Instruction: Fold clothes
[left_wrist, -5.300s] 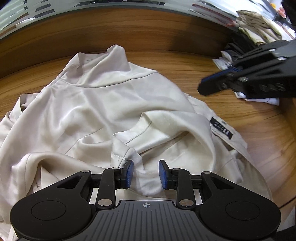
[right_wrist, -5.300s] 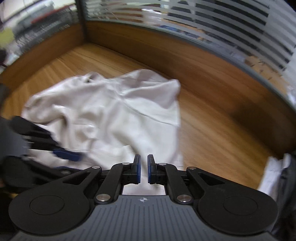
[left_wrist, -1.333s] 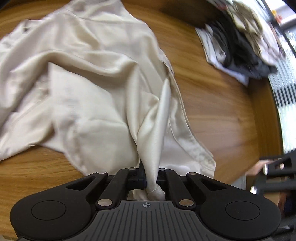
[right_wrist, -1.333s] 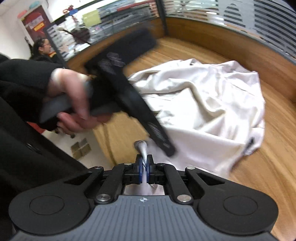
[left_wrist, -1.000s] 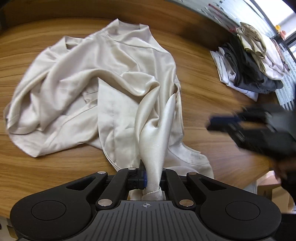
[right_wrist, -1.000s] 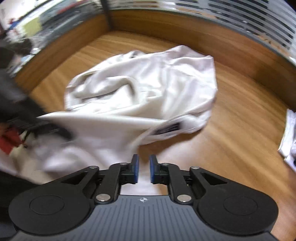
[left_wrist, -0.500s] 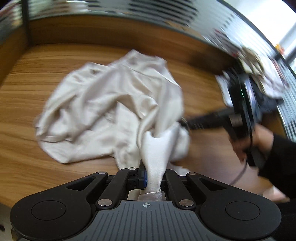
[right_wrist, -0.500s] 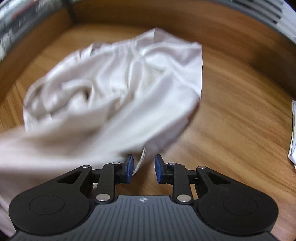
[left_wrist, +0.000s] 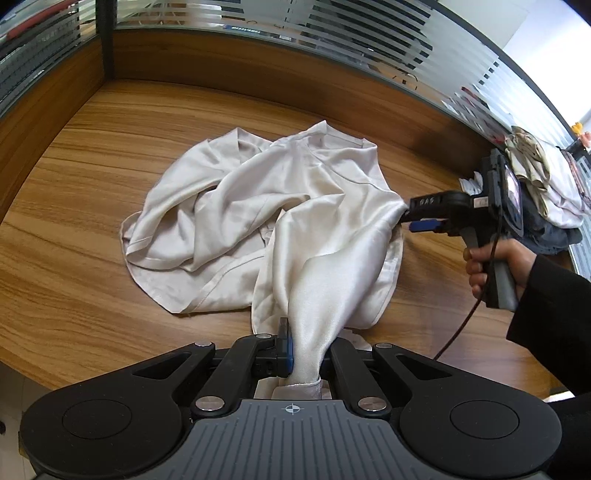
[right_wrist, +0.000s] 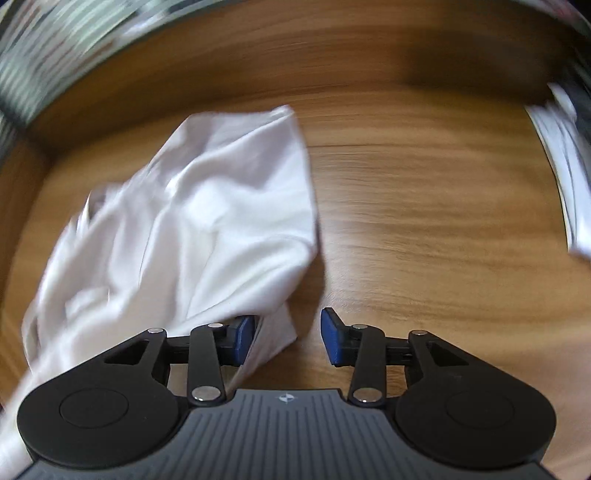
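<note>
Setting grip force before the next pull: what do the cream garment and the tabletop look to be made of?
Cream garment: thin satin-like woven cloth, maybe silk or polyester; it has a soft sheen and drapes in fluid folds where the left gripper pinches it. Likely slippery.
Tabletop: wood or wood-look laminate with a smooth, low-gloss finish and running grain lines; which one cannot be told.
</note>
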